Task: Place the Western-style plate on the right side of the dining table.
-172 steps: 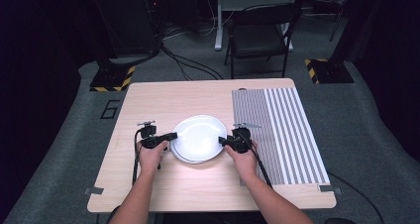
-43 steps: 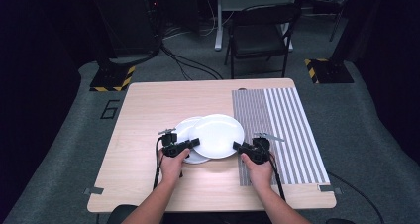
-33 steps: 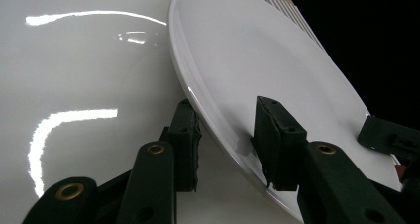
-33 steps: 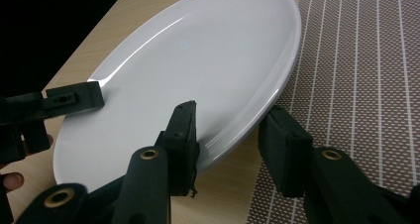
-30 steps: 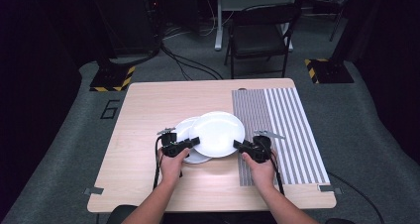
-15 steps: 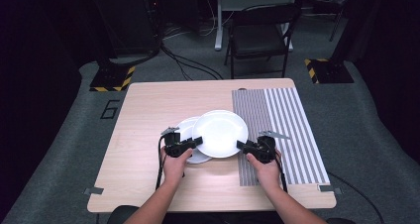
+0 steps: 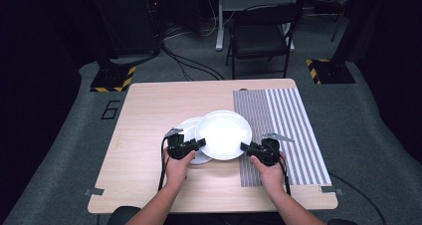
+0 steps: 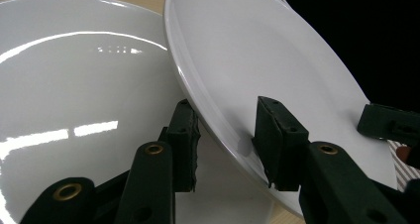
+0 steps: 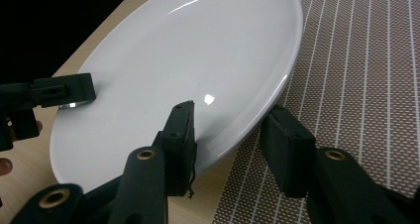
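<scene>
Two grippers, left (image 7: 199, 144) and right (image 7: 245, 147), clamped on opposite rims of the top plate (image 7: 224, 134) at frame centre; shifted right since earlier, now overlapping the lower plate (image 7: 186, 131) and reaching the striped mat (image 7: 288, 130).

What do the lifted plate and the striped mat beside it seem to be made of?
Lifted plate: probably glazed ceramic, possibly melamine; white, glossy, with sharp light reflections. Striped mat: apparently woven vinyl or fabric; matte, with a fine mesh texture and pale stripes.
</scene>
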{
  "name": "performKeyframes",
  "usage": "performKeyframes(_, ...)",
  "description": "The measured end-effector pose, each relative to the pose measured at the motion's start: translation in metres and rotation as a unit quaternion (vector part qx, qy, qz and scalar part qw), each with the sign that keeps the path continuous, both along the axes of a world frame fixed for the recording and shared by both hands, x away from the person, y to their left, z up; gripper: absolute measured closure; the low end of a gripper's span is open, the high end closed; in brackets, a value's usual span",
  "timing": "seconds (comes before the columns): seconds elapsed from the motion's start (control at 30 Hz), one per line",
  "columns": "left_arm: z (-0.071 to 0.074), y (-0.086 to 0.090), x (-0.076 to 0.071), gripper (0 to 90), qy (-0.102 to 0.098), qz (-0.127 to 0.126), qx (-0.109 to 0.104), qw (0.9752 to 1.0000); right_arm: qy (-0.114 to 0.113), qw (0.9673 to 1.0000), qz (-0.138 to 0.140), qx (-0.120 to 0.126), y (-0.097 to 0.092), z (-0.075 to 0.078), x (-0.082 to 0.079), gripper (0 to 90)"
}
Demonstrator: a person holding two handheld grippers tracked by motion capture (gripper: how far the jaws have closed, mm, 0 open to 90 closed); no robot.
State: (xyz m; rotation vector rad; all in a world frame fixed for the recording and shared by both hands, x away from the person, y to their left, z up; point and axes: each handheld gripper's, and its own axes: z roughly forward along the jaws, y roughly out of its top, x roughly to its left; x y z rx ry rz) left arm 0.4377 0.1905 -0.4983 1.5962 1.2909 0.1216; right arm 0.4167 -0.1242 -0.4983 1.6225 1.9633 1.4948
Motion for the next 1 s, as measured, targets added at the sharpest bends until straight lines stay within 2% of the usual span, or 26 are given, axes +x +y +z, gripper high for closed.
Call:
performKeyframes(0.23,0.0,-0.008,0.003,61.4,-0.004,-0.007,0.006,0.9999,-0.003,0.9999,-0.008,-0.007,-0.006,0.002,-0.001,57.1)
performKeyframes(0.47,-0.001,-0.02,0.007,61.4,0.004,-0.012,0.002,0.9999,0.006,0.9999,-0.014,-0.001,-0.017,-0.001,-0.001,56.9)
performKeyframes(0.6,0.001,-0.026,0.008,61.3,-0.002,-0.02,0.004,0.9998,0.003,0.9998,-0.019,-0.002,-0.021,0.0,-0.004,56.9)
performKeyframes(0.7,0.003,-0.034,0.009,61.3,-0.007,-0.029,0.004,0.9995,-0.012,0.9993,-0.033,-0.01,-0.029,0.004,-0.008,56.9)
performKeyframes(1.0,0.005,-0.048,0.013,61.3,-0.013,-0.047,0.003,0.9988,-0.012,0.9985,-0.052,-0.006,-0.041,0.006,-0.017,56.8)
